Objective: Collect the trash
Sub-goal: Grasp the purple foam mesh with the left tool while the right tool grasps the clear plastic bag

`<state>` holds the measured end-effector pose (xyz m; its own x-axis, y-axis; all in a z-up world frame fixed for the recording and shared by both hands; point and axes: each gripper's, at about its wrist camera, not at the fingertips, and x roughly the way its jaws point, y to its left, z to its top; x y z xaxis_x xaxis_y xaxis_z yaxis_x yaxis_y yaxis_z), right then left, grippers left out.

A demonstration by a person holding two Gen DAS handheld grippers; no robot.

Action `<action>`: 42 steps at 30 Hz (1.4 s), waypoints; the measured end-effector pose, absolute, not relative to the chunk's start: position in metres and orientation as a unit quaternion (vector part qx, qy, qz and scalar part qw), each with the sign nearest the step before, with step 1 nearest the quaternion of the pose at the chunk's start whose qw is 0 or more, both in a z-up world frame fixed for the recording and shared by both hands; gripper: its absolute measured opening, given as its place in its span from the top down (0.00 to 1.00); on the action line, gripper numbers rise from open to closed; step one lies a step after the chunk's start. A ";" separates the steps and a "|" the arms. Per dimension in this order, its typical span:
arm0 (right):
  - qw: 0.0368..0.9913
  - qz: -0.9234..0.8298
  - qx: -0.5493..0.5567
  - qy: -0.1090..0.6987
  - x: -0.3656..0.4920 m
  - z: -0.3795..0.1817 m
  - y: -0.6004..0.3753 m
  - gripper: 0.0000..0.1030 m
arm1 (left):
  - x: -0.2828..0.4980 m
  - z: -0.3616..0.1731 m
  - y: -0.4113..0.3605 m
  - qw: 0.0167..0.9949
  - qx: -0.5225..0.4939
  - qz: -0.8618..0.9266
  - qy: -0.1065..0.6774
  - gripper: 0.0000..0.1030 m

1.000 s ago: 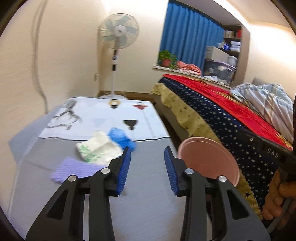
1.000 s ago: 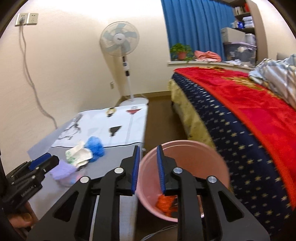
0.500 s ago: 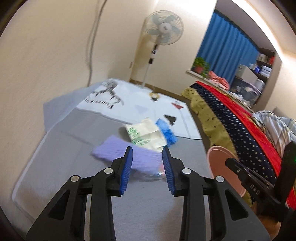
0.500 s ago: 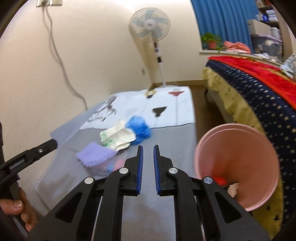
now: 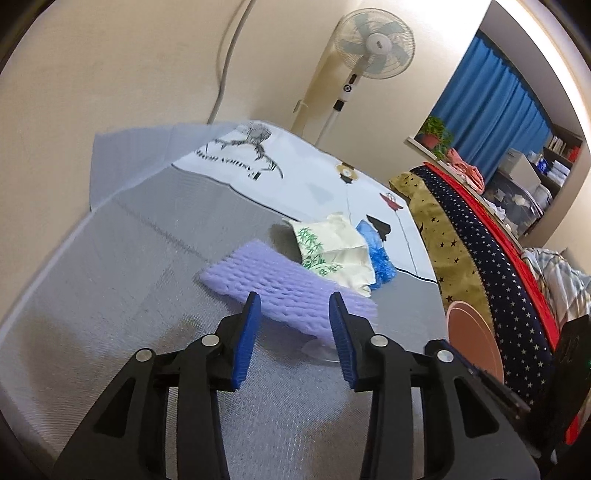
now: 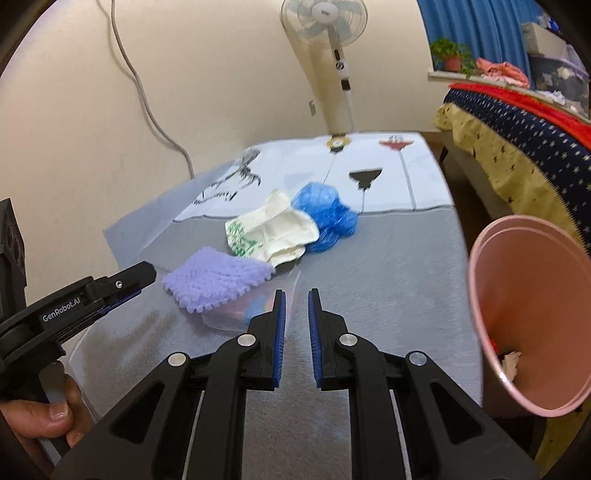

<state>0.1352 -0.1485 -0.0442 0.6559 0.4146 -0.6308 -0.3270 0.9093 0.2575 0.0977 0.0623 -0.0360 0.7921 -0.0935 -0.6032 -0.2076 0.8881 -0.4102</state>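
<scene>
Trash — purple foam netting [image 5: 280,291] first — lies bunched on the grey mat [image 5: 129,258]; left gripper [image 5: 295,321] gapes before it, right gripper [image 6: 294,310] narrowly parted, empty — pink bin [image 6: 532,295] alongside

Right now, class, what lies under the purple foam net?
Under the purple foam net lies a clear plastic wrapper with coloured print, partly showing. How far it extends beneath is hidden.

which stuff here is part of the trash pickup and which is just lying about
Job:
purple foam net
clear plastic wrapper
cream paper bag
blue plastic wad
pink bin
left gripper

Lying about:
standing fan
bed
potted plant
printed sheet
</scene>
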 end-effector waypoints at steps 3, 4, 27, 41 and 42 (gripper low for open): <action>0.901 0.209 0.060 0.375 0.142 -0.053 -0.142 0.75 | 0.103 -0.045 0.069 0.908 -0.258 0.031 0.329 0.45; 0.900 0.210 0.059 0.378 0.143 -0.055 -0.140 0.75 | 0.104 -0.048 0.070 0.906 -0.263 0.031 0.331 0.43; 0.884 0.216 0.057 0.411 0.160 -0.071 -0.130 0.97 | 0.131 -0.066 0.068 0.896 -0.275 0.010 0.348 0.88; 0.912 0.188 0.056 0.359 0.131 -0.024 -0.162 0.98 | 0.103 -0.016 0.060 0.933 -0.205 0.017 0.296 0.91; 0.914 0.185 0.054 0.356 0.128 -0.022 -0.165 0.98 | 0.101 -0.014 0.059 0.934 -0.201 0.017 0.294 0.91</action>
